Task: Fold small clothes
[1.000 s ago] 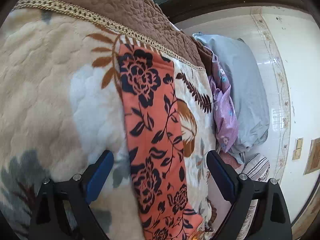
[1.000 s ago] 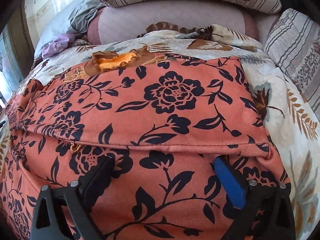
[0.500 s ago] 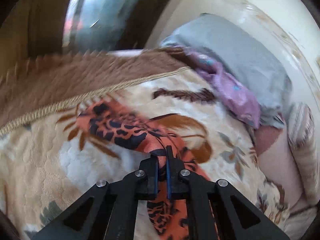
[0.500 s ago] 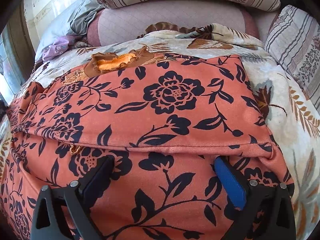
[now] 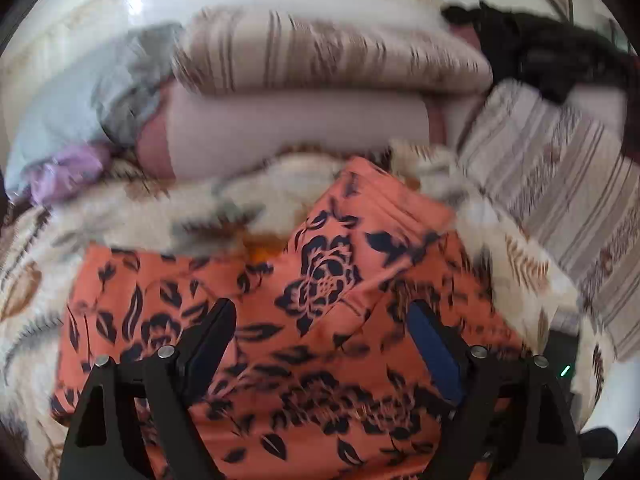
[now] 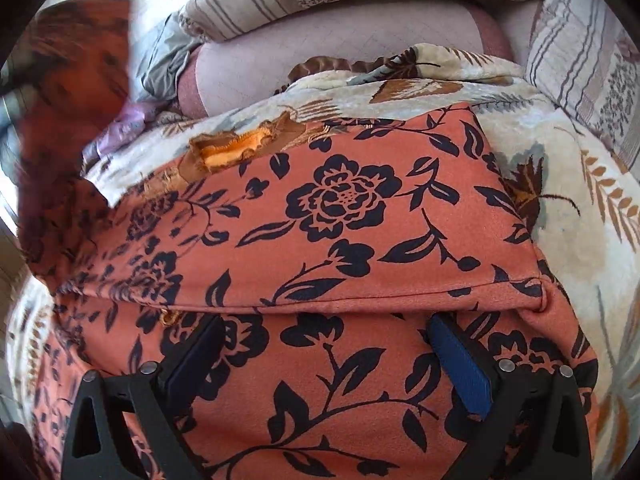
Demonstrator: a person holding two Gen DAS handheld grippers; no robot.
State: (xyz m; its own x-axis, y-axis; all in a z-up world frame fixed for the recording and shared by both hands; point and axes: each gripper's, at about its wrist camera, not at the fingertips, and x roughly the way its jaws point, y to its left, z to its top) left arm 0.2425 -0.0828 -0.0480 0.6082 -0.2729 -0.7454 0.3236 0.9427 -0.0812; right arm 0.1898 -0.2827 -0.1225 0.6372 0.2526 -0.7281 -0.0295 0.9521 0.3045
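Observation:
An orange garment with a dark navy flower print (image 6: 344, 216) lies folded on a cream leaf-patterned blanket (image 6: 568, 184). In the left wrist view the garment (image 5: 320, 288) fills the lower half, with a fold of it lying over the middle. My left gripper (image 5: 320, 320) is open just above the cloth, holding nothing. My right gripper (image 6: 324, 334) is open, its fingers resting low over the garment's near layer just below a folded edge. At the left of the right wrist view a blurred part of the garment (image 6: 76, 72) hangs raised.
Striped pillows (image 5: 328, 56) and a pink quilted bolster (image 5: 296, 128) are stacked at the bed's head. Another striped pillow (image 6: 592, 52) lies at the right. Grey cloth (image 5: 72, 108) and a purple cloth (image 5: 68, 168) lie at the left. A dark object (image 5: 560, 60) sits top right.
My left gripper, shut on the garment's edge half a second ago, has swung over the garment and now stands open. The right gripper has hardly moved.

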